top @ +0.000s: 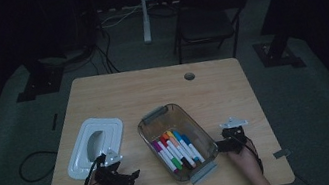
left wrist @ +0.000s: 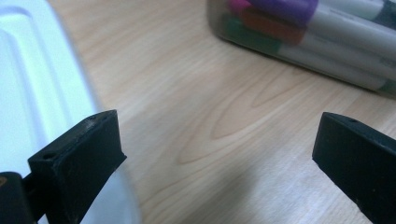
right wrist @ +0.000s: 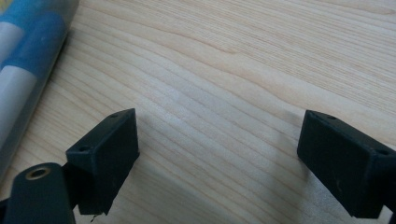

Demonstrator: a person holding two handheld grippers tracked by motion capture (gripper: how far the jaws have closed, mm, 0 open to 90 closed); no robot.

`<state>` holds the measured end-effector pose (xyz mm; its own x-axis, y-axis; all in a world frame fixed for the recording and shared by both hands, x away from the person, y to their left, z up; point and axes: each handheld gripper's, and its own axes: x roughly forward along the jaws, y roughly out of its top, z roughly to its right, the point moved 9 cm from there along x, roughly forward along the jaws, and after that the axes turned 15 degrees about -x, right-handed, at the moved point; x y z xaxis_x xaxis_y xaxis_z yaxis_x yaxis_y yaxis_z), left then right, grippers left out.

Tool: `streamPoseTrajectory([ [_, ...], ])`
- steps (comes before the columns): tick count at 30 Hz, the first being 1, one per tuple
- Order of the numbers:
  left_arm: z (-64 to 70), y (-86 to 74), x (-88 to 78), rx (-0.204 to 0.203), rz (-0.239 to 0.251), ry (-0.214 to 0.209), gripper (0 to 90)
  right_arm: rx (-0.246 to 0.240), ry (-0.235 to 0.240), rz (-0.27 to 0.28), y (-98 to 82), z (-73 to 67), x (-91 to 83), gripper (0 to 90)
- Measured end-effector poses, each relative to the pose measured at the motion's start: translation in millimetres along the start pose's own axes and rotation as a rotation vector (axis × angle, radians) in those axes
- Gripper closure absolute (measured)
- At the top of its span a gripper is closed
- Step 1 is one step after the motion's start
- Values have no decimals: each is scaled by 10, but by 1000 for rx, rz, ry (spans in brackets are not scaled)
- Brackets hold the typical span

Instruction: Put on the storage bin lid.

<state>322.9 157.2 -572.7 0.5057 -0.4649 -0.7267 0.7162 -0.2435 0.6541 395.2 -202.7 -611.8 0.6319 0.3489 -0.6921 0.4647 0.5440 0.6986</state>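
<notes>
Clear bin [top: 156, 116] holds coloured markers [top: 177, 149]; white lid [top: 95, 144] beside it.

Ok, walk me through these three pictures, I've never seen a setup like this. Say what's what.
A person sits at a wooden table, holding a hand-held two-jaw gripper in each hand. The high view looks down from above: left gripper, right gripper. The other two pictures come from cameras riding on those grippers, looking along their black jaws. Between them stands a clear box of coloured markers; its white lid lies to the left. Both grippers stand open over bare wood, holding nothing.
</notes>
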Motion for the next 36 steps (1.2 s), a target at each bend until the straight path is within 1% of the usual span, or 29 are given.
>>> streamPoseTrajectory([
  [6,-149,118,-155,-18,44,31,20,0,0,0,0,0,0,121],
  [8,-213,162,-209,-35,66,39,21,0,0,0,0,0,0,121],
  [11,-304,208,-267,-45,90,51,21,0,0,0,0,0,0,121],
  [14,-409,238,-304,-59,110,72,21,0,0,0,0,0,0,121],
  [15,-453,248,-316,-72,120,76,21,0,0,0,0,0,0,121],
  [19,-606,256,-313,-93,138,99,22,0,0,0,0,0,0,121],
  [24,-806,246,-285,-128,163,143,41,0,0,0,0,0,0,121],
  [26,-896,237,-263,-149,170,160,43,0,0,0,0,0,0,121],
  [27,-958,235,-255,-168,178,177,45,0,0,0,0,0,0,121],
  [29,-1027,234,-248,-188,195,177,51,0,0,0,0,0,0,121],
  [31,-1095,232,-241,-202,200,189,58,0,0,0,0,0,0,121],
  [33,-1171,228,-229,-210,194,209,65,0,0,0,0,0,0,121],
  [35,-1225,222,-207,-214,186,223,82,0,3,1,1,-2,-1,121],
  [36,-1266,218,-201,-220,186,235,107,-1,5,2,2,-4,-1,121],
])
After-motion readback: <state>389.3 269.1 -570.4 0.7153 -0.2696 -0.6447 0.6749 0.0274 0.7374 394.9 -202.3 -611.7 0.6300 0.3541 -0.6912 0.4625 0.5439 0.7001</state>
